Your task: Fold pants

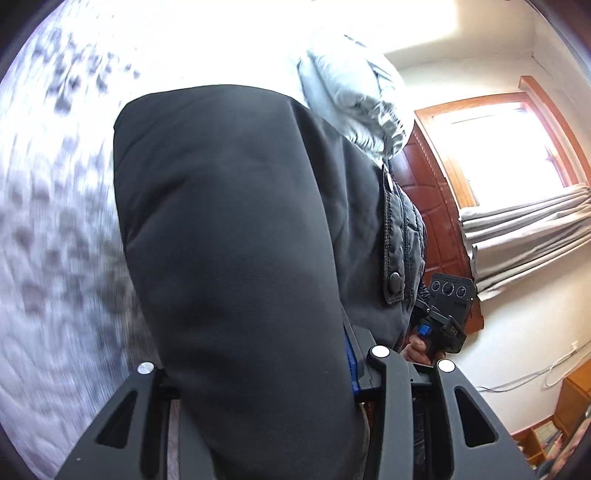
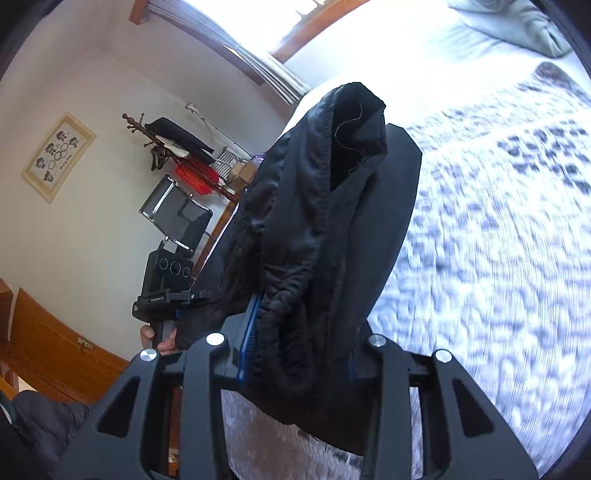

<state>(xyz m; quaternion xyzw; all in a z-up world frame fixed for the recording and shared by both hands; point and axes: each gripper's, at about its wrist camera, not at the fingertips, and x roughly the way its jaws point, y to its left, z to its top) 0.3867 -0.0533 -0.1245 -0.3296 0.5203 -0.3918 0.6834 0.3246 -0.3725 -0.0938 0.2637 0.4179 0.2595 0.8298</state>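
The black pants (image 1: 229, 229) fill the left wrist view, held up above the bed. My left gripper (image 1: 258, 369) is shut on the pants; the cloth hides its fingers. In the right wrist view my right gripper (image 2: 295, 354) is shut on the bunched elastic waistband of the pants (image 2: 314, 206), which drape over its fingers. The other gripper shows in each view: the right one (image 1: 447, 314) beside the person's dark jacket, the left one (image 2: 166, 284) at the left.
A bed with a grey-patterned white quilt (image 2: 498, 240) lies below. A pale pillow (image 2: 517, 26) sits at its head. A window with curtains (image 1: 517, 229), a wooden door (image 1: 436, 206), a coat rack (image 2: 173, 147) and a wooden cabinet (image 2: 55, 354) stand around.
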